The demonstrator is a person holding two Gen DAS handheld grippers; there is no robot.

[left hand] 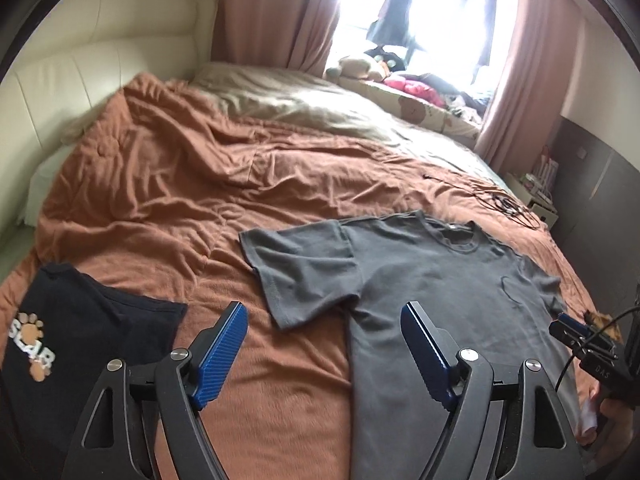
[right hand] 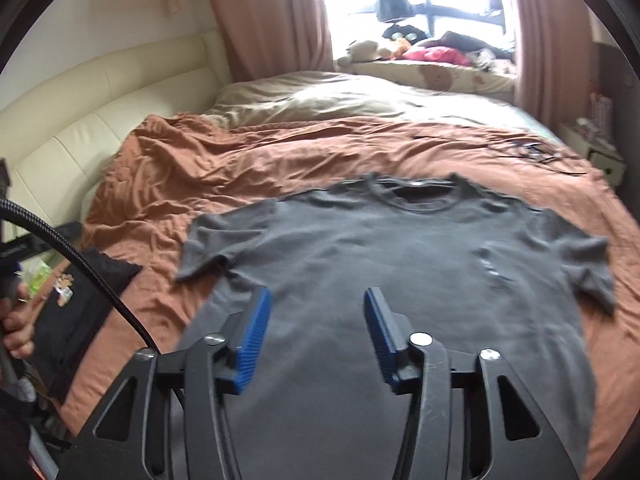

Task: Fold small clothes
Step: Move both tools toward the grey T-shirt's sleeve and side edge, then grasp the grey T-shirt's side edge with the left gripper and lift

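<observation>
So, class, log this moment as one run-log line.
stage: pre-grasp | grey T-shirt: flat on bed, unfolded | black shirt: aside | left gripper: open, empty | right gripper: open, empty

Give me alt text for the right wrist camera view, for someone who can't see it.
A grey T-shirt lies spread flat, front up, on a rumpled orange blanket covering a bed. The right gripper hangs over the shirt's lower half, its blue fingers apart with nothing between them. A folded black shirt lies at left.
</observation>
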